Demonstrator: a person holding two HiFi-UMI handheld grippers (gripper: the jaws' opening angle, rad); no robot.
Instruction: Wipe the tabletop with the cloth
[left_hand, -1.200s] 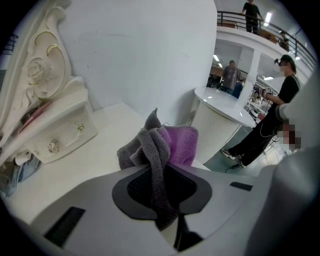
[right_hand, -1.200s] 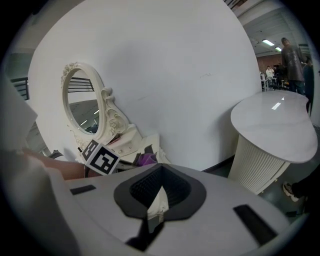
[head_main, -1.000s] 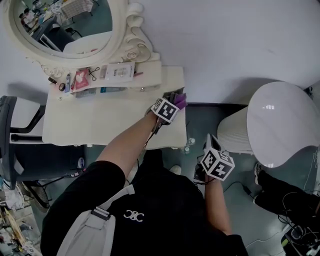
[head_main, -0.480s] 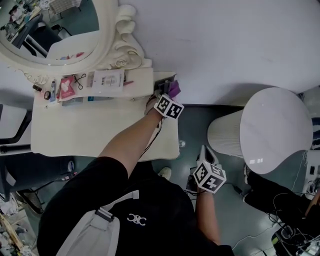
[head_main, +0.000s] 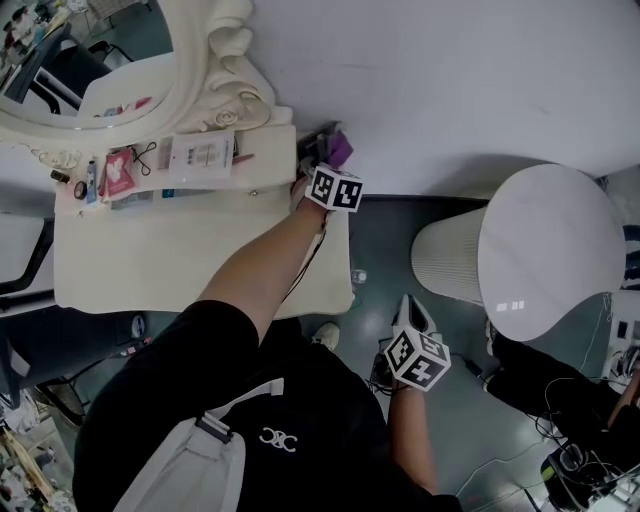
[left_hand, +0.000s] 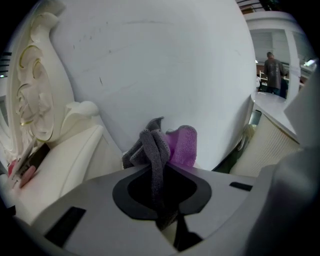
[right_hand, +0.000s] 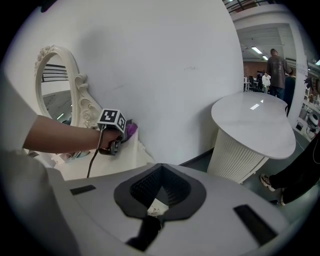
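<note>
The cloth (head_main: 338, 150), grey and purple, is bunched at the back right corner of the cream bench (head_main: 180, 250), close against the white wall (head_main: 450, 80). Your left gripper (head_main: 328, 172) has its jaws clamped on a grey fold of it, and the rest spills out ahead of the jaws, so the loose part can serve as the wiping pad. Your left arm reaches diagonally across the bench to get there. That suggests a wiping stroke at its far end, in the corner where the bench top meets the wall. Whether the cloth is pressing on the surface cannot be told.

Your right gripper (head_main: 414, 325) hangs off the bench's right front corner, over the dark floor (head_main: 380, 240), well apart from the cloth. Its jaws are together with nothing between them. It looks parked there to stay out of the wiping arm's way.

Along the bench's back edge, under the ornate 1-piece mirror frame (head_main: 215, 70), lies a row of small packets and cards (head_main: 200, 155). The wipe will likely need to skirt them. Off the bench's right edge stands a white round side table (head_main: 550, 250) with a ribbed base.
</note>
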